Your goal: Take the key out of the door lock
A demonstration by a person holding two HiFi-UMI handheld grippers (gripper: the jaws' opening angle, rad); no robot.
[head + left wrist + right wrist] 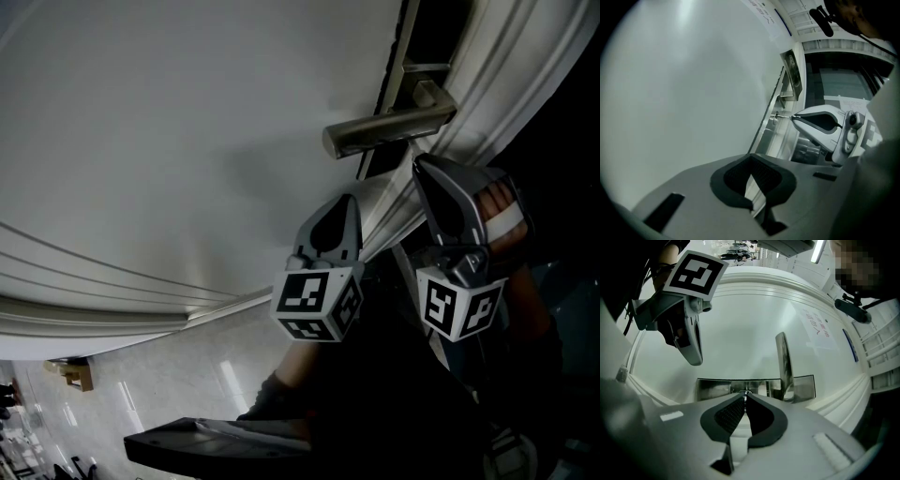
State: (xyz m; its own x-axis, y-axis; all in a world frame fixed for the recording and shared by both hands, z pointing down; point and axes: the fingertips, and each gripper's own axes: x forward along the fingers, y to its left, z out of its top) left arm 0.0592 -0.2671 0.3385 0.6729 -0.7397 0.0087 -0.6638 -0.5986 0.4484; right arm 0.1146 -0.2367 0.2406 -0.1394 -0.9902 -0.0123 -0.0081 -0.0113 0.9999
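At door lock, right tongs pinching key, notice unreadable

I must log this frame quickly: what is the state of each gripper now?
Left gripper: closed, empty.
Right gripper: closed on the key in the door lock.

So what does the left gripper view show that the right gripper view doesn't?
Left gripper view only: a side look at the right gripper, its jaws closed on the key, which sticks out of the lock. Right gripper view only: the left gripper, shut and empty, and the lock plate face-on next to the door handle; there the key is hidden behind the jaw tips. Both: the white door.
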